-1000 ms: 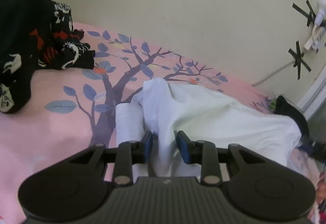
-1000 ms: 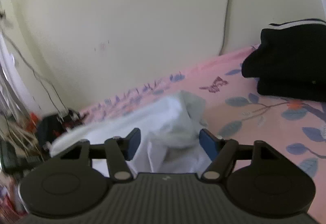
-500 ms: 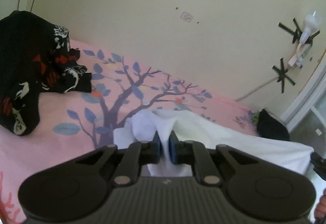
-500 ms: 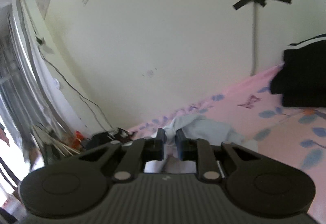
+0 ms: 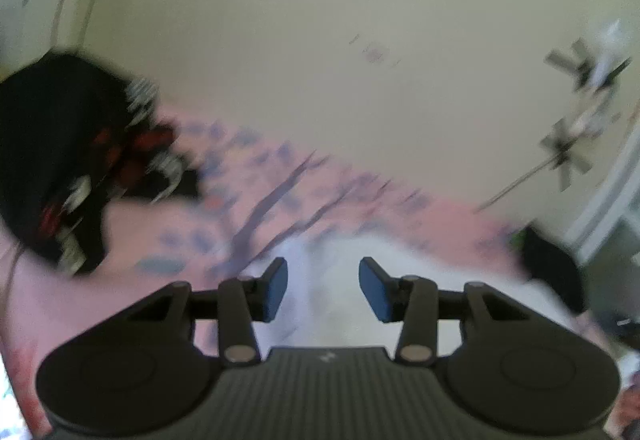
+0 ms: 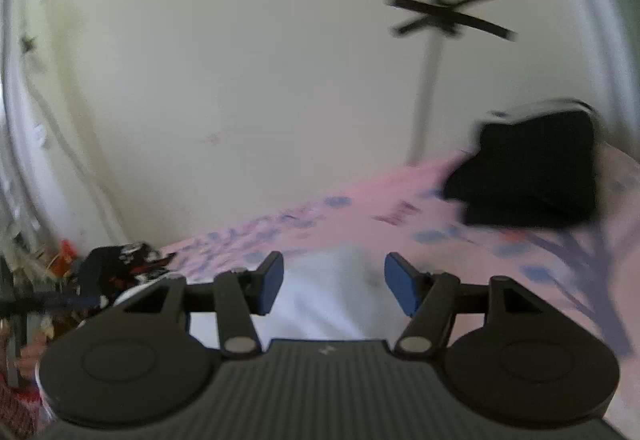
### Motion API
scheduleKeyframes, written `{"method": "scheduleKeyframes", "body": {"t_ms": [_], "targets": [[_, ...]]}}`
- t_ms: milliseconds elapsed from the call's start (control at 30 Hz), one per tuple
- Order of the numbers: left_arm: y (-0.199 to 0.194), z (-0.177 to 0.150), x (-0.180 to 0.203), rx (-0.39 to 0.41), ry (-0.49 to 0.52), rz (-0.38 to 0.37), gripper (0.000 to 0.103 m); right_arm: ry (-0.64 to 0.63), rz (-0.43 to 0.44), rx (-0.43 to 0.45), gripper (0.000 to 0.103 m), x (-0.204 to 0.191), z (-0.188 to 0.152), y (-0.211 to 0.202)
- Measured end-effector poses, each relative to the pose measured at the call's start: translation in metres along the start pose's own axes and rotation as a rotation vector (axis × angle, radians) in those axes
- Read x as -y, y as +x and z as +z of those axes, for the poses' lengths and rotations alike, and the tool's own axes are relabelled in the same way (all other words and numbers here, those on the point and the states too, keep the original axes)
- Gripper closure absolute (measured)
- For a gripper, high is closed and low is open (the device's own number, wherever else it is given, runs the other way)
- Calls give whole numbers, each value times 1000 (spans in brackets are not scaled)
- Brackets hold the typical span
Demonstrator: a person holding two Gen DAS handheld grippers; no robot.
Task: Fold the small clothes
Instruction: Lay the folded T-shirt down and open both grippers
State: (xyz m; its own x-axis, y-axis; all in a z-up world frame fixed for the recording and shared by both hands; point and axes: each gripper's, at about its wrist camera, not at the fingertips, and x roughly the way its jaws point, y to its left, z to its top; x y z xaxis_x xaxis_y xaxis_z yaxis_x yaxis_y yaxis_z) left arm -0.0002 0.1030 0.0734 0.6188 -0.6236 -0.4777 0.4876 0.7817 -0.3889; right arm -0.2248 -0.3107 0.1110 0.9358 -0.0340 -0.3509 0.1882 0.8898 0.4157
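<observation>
A white garment [image 5: 400, 280] lies on the pink tree-print bedsheet [image 5: 132, 232] below both grippers; both views are motion-blurred. My left gripper [image 5: 323, 288] is open and empty, with the white cloth showing between and beyond its blue pads. My right gripper [image 6: 334, 288] is open and empty above the same white garment [image 6: 328, 300], which lies on the bedsheet [image 6: 500, 256]. Neither gripper holds cloth.
A black garment with red and white print [image 5: 68, 160] is heaped at the left. A folded black stack [image 6: 532, 168] sits at the right by the wall. Taped cables [image 6: 448, 16] run down the wall. Dark clutter [image 6: 116, 264] lies off the bed's end.
Both grippers were shut on the white garment half a second ago and have now opened and let it go. The garment lies flatter on the sheet. Both cameras are moving.
</observation>
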Motion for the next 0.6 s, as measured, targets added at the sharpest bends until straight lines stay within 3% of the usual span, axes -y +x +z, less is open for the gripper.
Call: {"method": "scheduleKeyframes", "body": {"t_ms": [167,233,300,367,400,533,600], "targets": [[39,-2,52,14,141,-87,58,-146,114,-87,40,-63,-8,76],[66,-7,64,-14,198,-63,57,-203,122,-142,39,-80,-18,108],[94,-16,63,-69,228,5,58,-282,67,-214,40,-91,-28,138],[119,-26,49,-159,236,108,66,-374,-58,-233,52,-82,-37,152],[122,-31,42,-175,226,111,69,-380,-93,-239,52,-74,-38,155],[115,-32,29,-148,199,84,71,-243,-108,-224,78,-34,-29,135],[115,-37,29,-126,224,93,71,-195,-141,-190,78,-20,-32,117]]}}
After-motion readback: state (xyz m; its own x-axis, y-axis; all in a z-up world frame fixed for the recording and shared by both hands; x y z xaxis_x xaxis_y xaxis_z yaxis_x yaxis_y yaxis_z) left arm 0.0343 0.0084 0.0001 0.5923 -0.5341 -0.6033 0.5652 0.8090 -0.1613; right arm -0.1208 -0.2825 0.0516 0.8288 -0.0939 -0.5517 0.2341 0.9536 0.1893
